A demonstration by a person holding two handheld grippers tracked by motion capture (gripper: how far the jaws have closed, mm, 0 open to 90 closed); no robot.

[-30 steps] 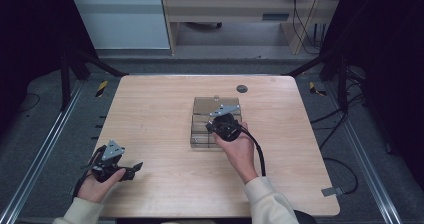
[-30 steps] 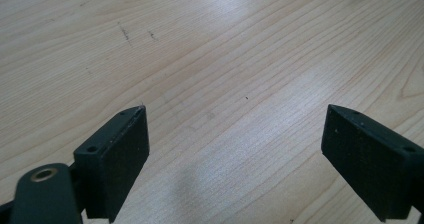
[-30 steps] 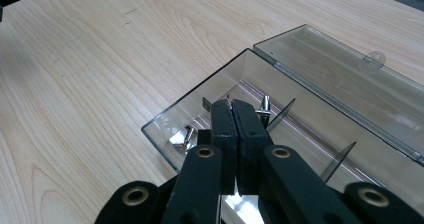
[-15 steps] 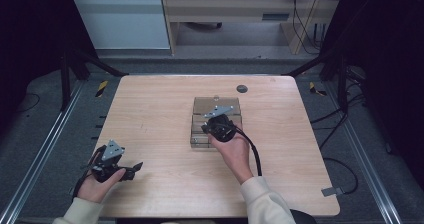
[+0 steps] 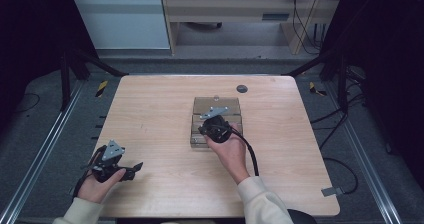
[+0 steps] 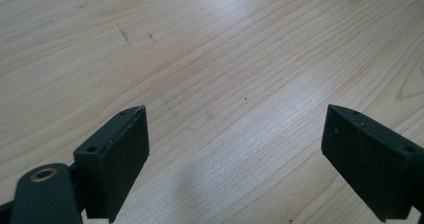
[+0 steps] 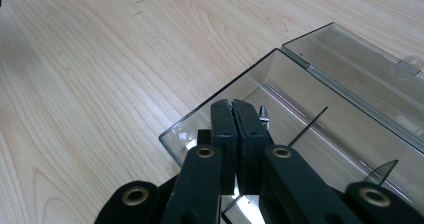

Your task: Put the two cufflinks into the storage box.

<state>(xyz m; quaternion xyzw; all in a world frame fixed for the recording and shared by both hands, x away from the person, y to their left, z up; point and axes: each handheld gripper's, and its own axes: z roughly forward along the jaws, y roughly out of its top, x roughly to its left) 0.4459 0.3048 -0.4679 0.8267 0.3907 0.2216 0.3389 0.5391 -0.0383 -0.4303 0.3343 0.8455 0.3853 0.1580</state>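
Note:
A clear plastic box (image 5: 217,104) lies in the middle of the wooden table (image 5: 160,114), its lid (image 7: 360,66) folded open on the far side. Thin dividers split the box (image 7: 320,134) into compartments. My right gripper (image 5: 212,122) hovers over the near left part of the box, jaws shut tight (image 7: 233,105). A small shiny piece (image 7: 264,115) shows just beside the jaw tips; I cannot tell whether it is gripped. My left gripper (image 5: 131,170) rests at the front left, open (image 6: 235,139) over bare wood with nothing between the jaws.
A small dark round disc (image 5: 241,88) lies on the table behind the box, toward the right. The right gripper's cable (image 5: 250,154) trails back along the forearm. Bare wood surrounds the box on all sides.
The right gripper has shifted slightly left and toward the person above the box. The left gripper has stayed where it was.

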